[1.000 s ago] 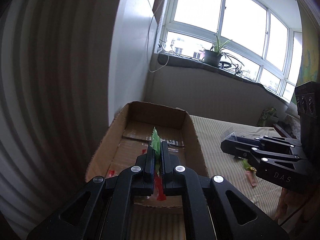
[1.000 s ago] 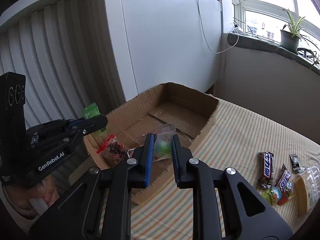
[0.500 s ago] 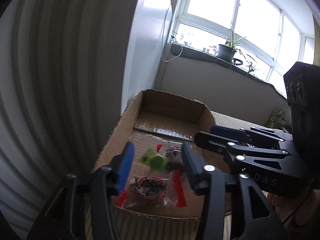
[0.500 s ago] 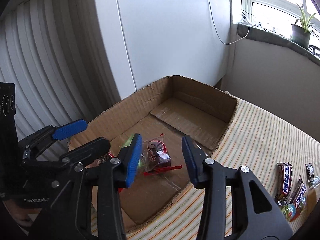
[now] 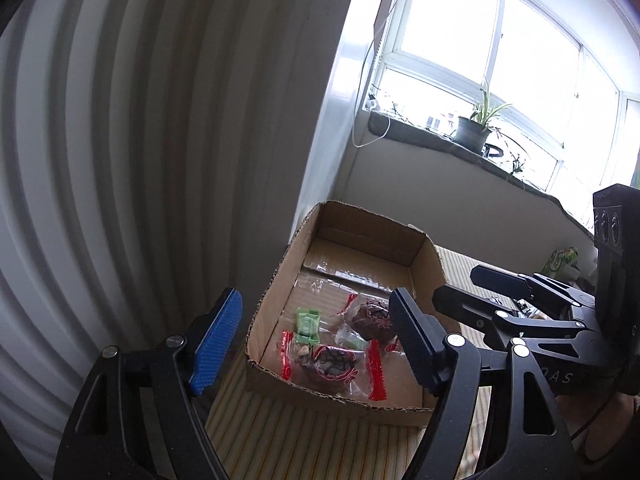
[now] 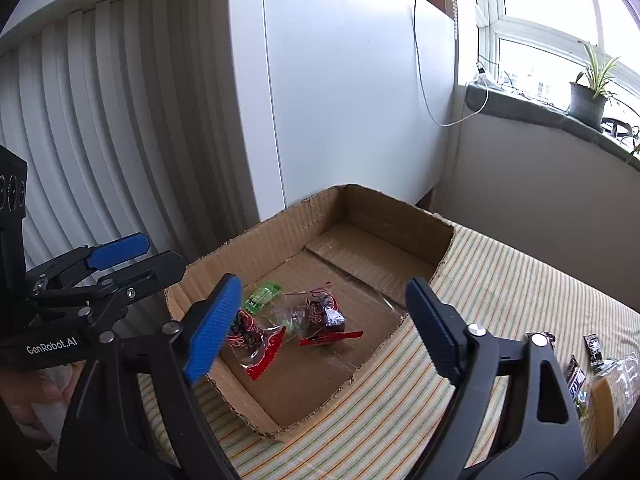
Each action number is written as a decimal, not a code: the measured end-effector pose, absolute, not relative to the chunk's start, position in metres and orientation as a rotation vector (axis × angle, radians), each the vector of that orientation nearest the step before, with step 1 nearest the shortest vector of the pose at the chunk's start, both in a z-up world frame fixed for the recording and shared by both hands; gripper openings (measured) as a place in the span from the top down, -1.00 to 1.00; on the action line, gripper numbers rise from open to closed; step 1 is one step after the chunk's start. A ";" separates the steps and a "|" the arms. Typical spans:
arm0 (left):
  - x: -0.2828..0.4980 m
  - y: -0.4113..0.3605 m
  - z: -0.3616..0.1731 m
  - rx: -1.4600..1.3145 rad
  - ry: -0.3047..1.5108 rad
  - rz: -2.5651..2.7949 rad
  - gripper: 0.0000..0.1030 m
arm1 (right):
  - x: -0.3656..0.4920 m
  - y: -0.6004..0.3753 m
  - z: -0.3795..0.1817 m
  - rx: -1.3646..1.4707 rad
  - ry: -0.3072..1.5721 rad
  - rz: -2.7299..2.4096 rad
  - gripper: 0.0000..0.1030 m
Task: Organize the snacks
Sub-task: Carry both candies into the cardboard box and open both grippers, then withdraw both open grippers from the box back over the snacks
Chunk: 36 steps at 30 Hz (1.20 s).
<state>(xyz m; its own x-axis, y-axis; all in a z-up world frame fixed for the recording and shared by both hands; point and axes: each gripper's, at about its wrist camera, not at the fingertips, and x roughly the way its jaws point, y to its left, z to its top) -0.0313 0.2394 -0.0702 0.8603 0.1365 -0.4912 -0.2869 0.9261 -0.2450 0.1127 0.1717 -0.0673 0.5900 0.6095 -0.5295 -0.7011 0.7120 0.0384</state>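
Drop step done: left tongs (image 5: 316, 342) and right tongs (image 6: 324, 320) both just opening wide, nothing between pads, poised over near end of cardboard box (image 6: 256, 240)

Wrapped snacks (image 6: 316, 320) lie loose on box floor

Next, likely: swing right tongs to chocolate bars (image 6: 576, 376) on striped tabletop (image 6: 500, 288), pinch one

Readable: "GenRobot.AI" on left tongs body; bar wrappers too small to read

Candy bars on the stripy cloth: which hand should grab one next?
Probably the right. The candy bars lie beside the right hand-held gripper, which is open and empty; the left hand-held gripper sits across the cardboard box.
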 end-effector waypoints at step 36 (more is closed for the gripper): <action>-0.014 0.017 -0.023 -0.023 0.508 -0.076 -0.55 | 0.062 -0.125 -0.087 0.056 0.549 0.351 -1.00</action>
<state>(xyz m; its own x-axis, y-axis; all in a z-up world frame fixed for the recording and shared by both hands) -0.0138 0.0167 -0.0226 0.8707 -0.0788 -0.4855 0.0672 0.9969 -0.0414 0.0623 -0.1252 -0.0866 0.7951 0.3410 -0.5015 -0.3114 0.9392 0.1449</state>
